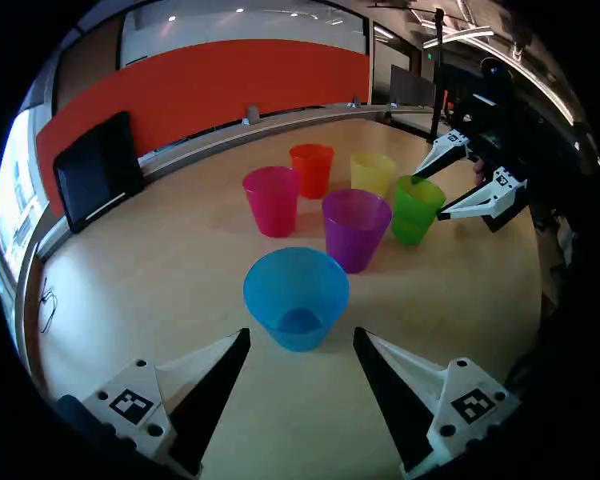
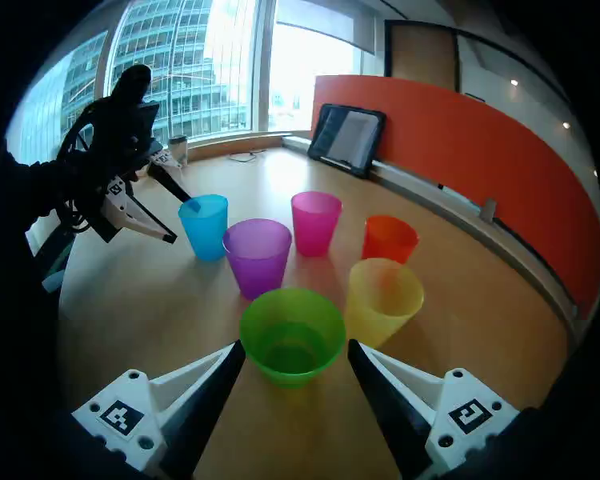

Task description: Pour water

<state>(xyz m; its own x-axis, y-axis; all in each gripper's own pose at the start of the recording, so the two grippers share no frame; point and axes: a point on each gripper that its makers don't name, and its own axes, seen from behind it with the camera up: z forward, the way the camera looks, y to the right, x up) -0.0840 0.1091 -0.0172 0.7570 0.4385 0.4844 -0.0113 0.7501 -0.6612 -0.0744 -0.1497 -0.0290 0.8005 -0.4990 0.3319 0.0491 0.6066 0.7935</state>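
Fingers (image 1: 212,384) of the left gripper (image 1: 300,332) stood wide apart, gripping nothing. The blue cup (image 1: 296,300) sat upright on the table (image 1: 140,272) dead ahead, centred on the gap and just beyond the tips. The right gripper (image 2: 294,344) was spread the same way and empty, with the green cup (image 2: 292,336) upright and square before its tips. Each of those cups lay nearest its own gripper. The purple cup (image 1: 356,228), pink cup (image 1: 272,200), orange cup (image 1: 311,170) and yellow cup (image 1: 372,172) clustered between the two. Both near cups' long axes ran vertical, crosswise to the fingers, so a straight push forward and a squeeze looked enough. Whether either held water I could not tell
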